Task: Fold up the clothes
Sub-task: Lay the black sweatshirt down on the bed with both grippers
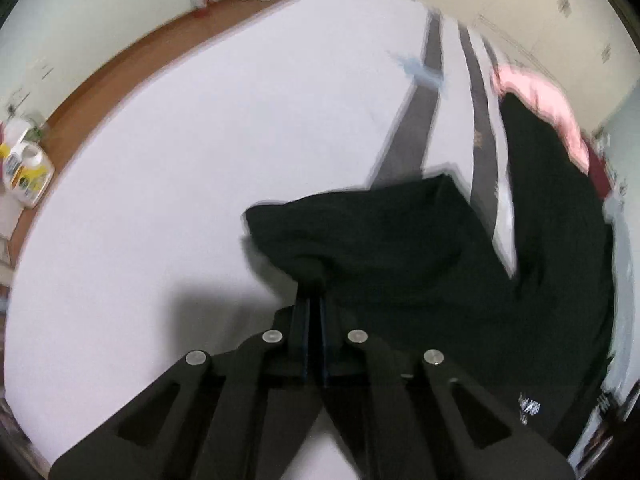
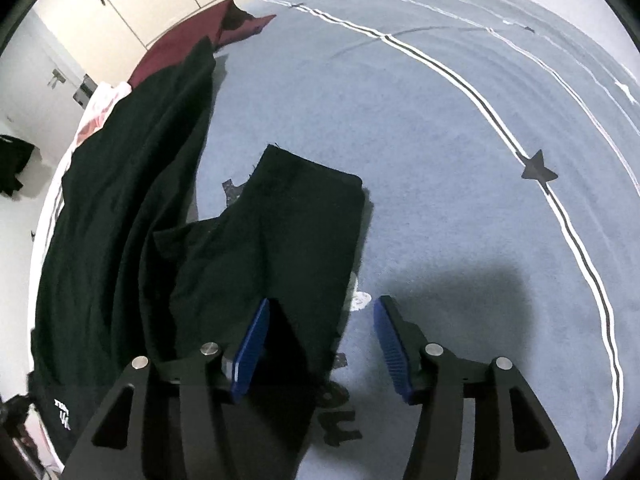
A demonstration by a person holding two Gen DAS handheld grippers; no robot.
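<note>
My left tongs [image 1: 314, 280] are clamped tight on a bunched corner of the black garment [image 1: 400, 248], the cloth puckering right at the fingertips, which I read as lifting that edge so it can be carried over for a fold. My right tongs [image 2: 322, 312] stand apart with nothing pressed between the blue pads [image 2: 252, 344]; a folded flap of the same black garment [image 2: 288, 232] lies just under and beside the left-hand pad, touching neither pad that I can see. I judge this hand has let the cloth lie so the fold stays flat on the bed. Taking the garment as my landmark: it is spread on the blue-grey bedcover [image 2: 440, 120], its long body running away along the near side of the bed and its folded part lying inward from that. A small white print [image 2: 63, 414] shows on the cloth near the bottom edge of the right wrist view. Beyond the garment's far end lies a maroon cloth [image 2: 180, 44], and alongside its outer edge a pink one [image 2: 102, 110]. Well inward from the garment a striped line with a dark star [image 2: 538, 168] curves across the cover. In the left wrist view, which is blurred, a plastic jug [image 1: 26, 172] stands on the floor, well apart from the garment on the far side of the bed.
</note>
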